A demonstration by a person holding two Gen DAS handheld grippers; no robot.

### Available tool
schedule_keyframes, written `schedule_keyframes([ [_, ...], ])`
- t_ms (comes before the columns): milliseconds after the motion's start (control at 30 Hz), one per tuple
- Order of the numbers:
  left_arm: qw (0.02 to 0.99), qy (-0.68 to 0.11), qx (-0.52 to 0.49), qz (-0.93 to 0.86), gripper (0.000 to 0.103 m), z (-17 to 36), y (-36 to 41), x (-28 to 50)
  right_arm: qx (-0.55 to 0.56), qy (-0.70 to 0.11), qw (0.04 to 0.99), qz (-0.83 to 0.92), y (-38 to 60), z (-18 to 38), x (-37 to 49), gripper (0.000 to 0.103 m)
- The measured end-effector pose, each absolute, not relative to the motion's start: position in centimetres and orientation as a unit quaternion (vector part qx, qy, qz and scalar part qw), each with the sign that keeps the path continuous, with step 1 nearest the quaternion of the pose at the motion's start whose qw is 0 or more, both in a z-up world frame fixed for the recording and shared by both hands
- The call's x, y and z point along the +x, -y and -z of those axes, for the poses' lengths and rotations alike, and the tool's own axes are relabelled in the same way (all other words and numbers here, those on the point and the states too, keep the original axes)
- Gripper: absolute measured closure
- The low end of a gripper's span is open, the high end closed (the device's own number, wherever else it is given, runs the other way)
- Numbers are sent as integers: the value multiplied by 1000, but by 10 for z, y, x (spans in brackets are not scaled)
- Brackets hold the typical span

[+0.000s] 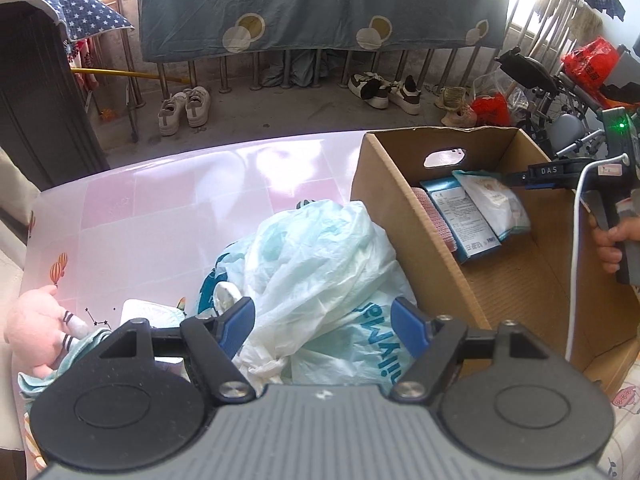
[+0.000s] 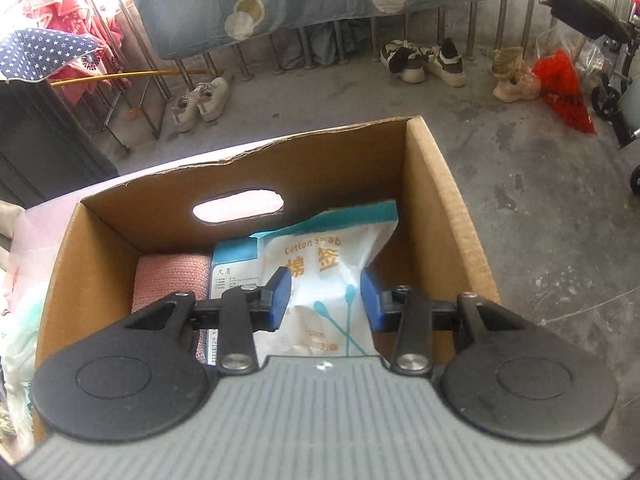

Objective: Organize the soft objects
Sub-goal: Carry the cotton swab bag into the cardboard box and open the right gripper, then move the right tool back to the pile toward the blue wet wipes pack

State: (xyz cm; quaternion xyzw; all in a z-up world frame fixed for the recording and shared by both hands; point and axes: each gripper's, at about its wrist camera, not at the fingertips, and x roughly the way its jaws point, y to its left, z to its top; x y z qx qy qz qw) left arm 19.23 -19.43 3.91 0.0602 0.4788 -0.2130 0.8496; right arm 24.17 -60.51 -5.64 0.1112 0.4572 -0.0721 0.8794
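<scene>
A crumpled pile of white and pale green plastic bags [image 1: 320,264] lies on the pink table [image 1: 160,208], against the cardboard box [image 1: 400,216]. My left gripper [image 1: 322,324] is open just above it, its blue pads either side of the pile. A pink plush toy [image 1: 32,320] and a teal cloth [image 1: 80,348] lie at the left. My right gripper [image 2: 326,296] hangs open inside the box [image 2: 440,200], over a cotton swab pack [image 2: 320,264] that lies beside a blue carton [image 2: 234,260] and a pink roll [image 2: 172,280]. A hand [image 1: 612,240] holds that gripper.
Beyond the table's far edge is a concrete floor with pairs of shoes [image 1: 184,110] [image 2: 424,60]. A spotted grey sheet [image 1: 320,4] hangs over a railing. A wheelchair [image 1: 560,92] and red bags [image 2: 564,92] stand at the right. A dark cabinet [image 1: 36,112] is at the left.
</scene>
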Motion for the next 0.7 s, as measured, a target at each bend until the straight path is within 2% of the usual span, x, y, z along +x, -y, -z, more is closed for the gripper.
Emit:
schedule_keyframes([
  [100,857,-470,65,203,27,-42,182,185,105,-438,889,87,602,44,232,62],
  [200,863,-462,63,193,27,-45,168,177,153,-430,888,64,605,39,223,62],
  [500,882,-444,67,145,27,-50,107,144,233,-484,839,87,598,89,217,62],
  [700,901,-419,66,96,23,-57,51,114,281,-436,853,60,592,54,182,60],
])
